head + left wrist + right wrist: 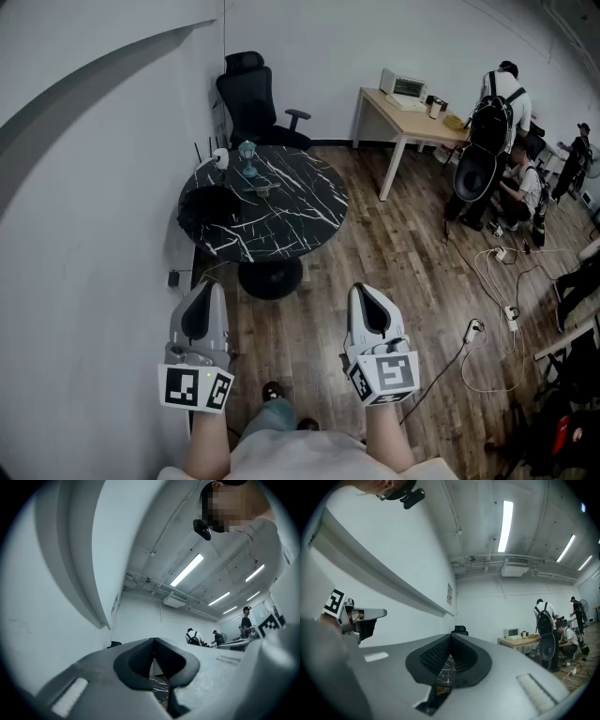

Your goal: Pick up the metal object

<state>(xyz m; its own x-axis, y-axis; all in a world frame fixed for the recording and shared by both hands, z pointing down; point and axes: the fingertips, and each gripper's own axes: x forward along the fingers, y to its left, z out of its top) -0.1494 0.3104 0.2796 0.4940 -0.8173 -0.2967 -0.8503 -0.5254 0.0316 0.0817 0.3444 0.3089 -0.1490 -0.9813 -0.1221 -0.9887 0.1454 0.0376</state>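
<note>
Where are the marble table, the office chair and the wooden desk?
marble table (291,211): head view, bare patch of its top.
office chair (248,105): head view, its backrest.
wooden desk (417,124): head view, bare part of its top.

A person holds the left gripper (207,287) and right gripper (365,291), jaws together, side by side above a wood floor (412,262), well short of a round black marble worktop (300,202) bearing a small teal object (248,159).
</note>
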